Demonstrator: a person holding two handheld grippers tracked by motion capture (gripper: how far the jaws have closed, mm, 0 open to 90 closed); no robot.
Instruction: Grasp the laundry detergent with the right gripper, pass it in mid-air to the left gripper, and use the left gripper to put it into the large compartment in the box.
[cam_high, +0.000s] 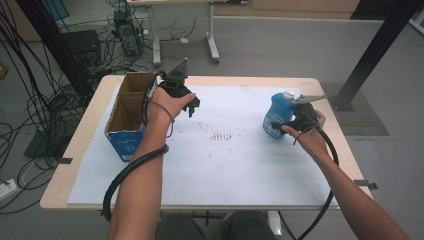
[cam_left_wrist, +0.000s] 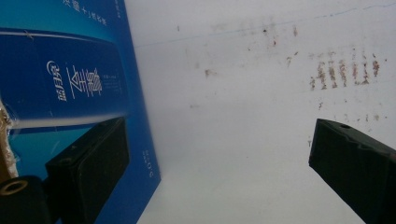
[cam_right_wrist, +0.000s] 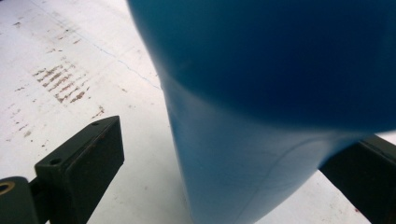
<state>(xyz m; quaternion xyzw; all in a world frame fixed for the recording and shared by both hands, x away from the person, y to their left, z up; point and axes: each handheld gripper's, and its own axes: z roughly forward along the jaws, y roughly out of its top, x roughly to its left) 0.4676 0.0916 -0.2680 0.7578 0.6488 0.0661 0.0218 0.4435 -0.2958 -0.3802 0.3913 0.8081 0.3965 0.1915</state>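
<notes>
A blue plastic bottle (cam_high: 276, 114) with a white cap stands on the right side of the white table cover (cam_high: 225, 165). My right gripper (cam_high: 282, 125) is open around its lower body. In the right gripper view the bottle (cam_right_wrist: 261, 116) sits between the jaws, with a gap at the left one. An open cardboard box (cam_high: 129, 107) with a blue printed side stands at the left. My left gripper (cam_high: 193, 106) hovers open just right of the box, holding nothing. The left gripper view has the box's blue side (cam_left_wrist: 84, 84) by the left jaw and my left gripper (cam_left_wrist: 217, 135) over bare cover.
Brown smudges (cam_high: 225, 136) mark the middle of the cover. Black cables trail from both grippers along the forearms. Beyond the table lie floor cables (cam_high: 30, 100), a desk frame (cam_high: 210, 40) and a dark post (cam_high: 375, 50) at the right.
</notes>
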